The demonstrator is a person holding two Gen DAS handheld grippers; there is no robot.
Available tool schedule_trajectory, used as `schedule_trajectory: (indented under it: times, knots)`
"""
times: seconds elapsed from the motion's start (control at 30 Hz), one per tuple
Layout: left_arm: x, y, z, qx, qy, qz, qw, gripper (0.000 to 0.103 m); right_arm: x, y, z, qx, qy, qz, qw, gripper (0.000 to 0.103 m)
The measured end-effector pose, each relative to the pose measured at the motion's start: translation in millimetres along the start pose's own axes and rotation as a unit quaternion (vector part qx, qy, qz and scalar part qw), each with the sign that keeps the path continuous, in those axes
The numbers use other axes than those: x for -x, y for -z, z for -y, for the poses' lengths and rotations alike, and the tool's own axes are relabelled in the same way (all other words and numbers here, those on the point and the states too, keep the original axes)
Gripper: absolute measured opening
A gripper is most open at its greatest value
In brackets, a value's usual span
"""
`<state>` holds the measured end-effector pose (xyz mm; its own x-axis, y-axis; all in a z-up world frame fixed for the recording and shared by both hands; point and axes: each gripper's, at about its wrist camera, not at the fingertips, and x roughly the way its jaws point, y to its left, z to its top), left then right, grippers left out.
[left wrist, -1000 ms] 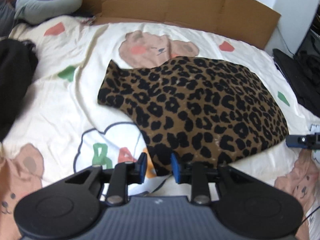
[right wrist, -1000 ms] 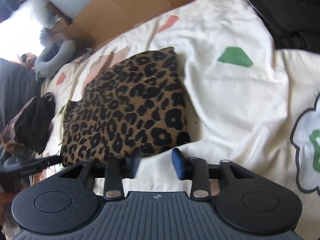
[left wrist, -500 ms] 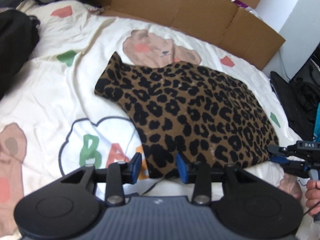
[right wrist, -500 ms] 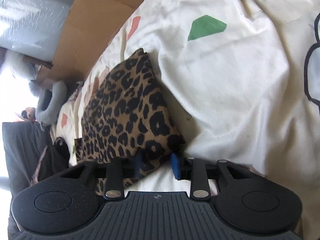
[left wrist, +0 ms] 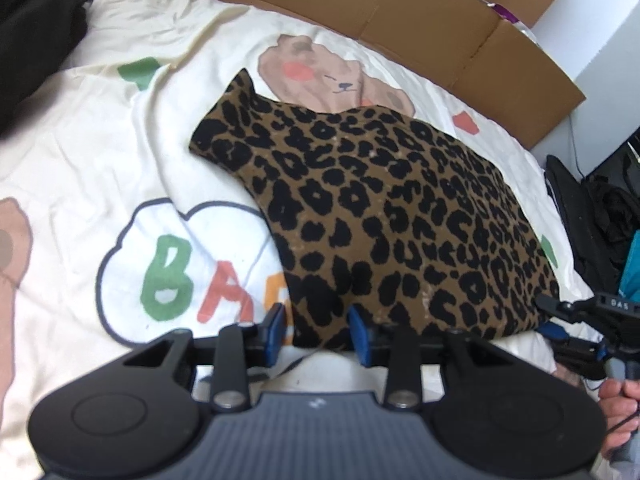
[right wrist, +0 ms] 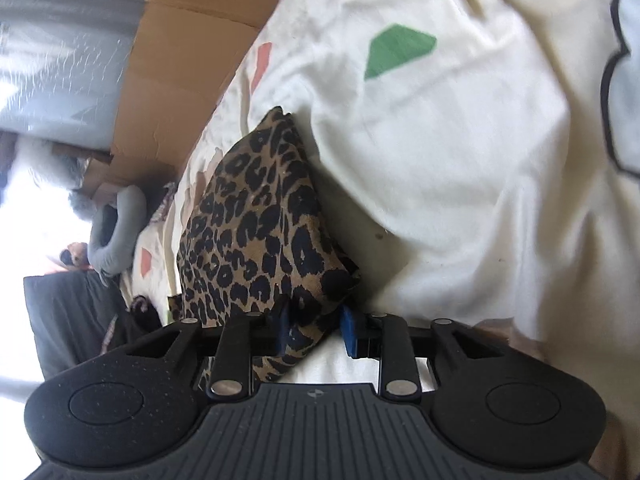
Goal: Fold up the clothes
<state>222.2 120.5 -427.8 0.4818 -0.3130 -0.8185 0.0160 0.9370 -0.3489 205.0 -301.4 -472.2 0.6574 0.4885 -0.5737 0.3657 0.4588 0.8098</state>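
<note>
A folded leopard-print garment lies on the cream printed bedsheet. My left gripper is open at the garment's near edge, and the cloth reaches in between the blue pads. In the left wrist view, my right gripper sits at the garment's right corner, held by a hand. In the right wrist view, the right gripper is open, with that corner of the garment bunched between its fingers.
A flattened cardboard box lines the far side of the bed. Black clothes lie at the left and dark items at the right. A grey neck pillow rests further back.
Both grippers have moved in onto the garment: its near edge now sits between the left fingers and its corner between the right fingers. Both gaps have narrowed slightly.
</note>
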Motion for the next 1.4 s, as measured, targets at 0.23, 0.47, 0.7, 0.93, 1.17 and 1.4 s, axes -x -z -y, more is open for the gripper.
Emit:
schedule_trajectory:
  times: [0.23,0.47,0.7,0.93,1.17,1.4]
  knots:
    - [0,-9,1,0.027,-0.001,-0.024,0.9993,0.011,0,-3,-11,0.023,-0.005,0.011,1.000,0.012]
    - [4,-16,13,0.068,-0.011,-0.057,0.9960,0.006,10,-19,-36,0.064,0.009,0.017,0.998,0.011]
    - [1,-19,29,0.109,-0.018,-0.102,0.9886,0.005,14,-42,-51,0.081,0.030,0.023,0.996,0.011]
    - [-3,-20,36,0.158,-0.024,-0.131,0.9784,0.005,10,-60,-71,0.108,0.057,0.013,0.992,0.011]
    - [-10,-21,55,0.203,-0.041,-0.156,0.9657,0.005,8,-77,-90,0.127,0.072,0.005,0.989,0.010]
    - [-10,-22,76,0.191,-0.047,-0.167,0.9660,0.004,9,-96,-109,0.145,0.086,-0.002,0.986,0.010]
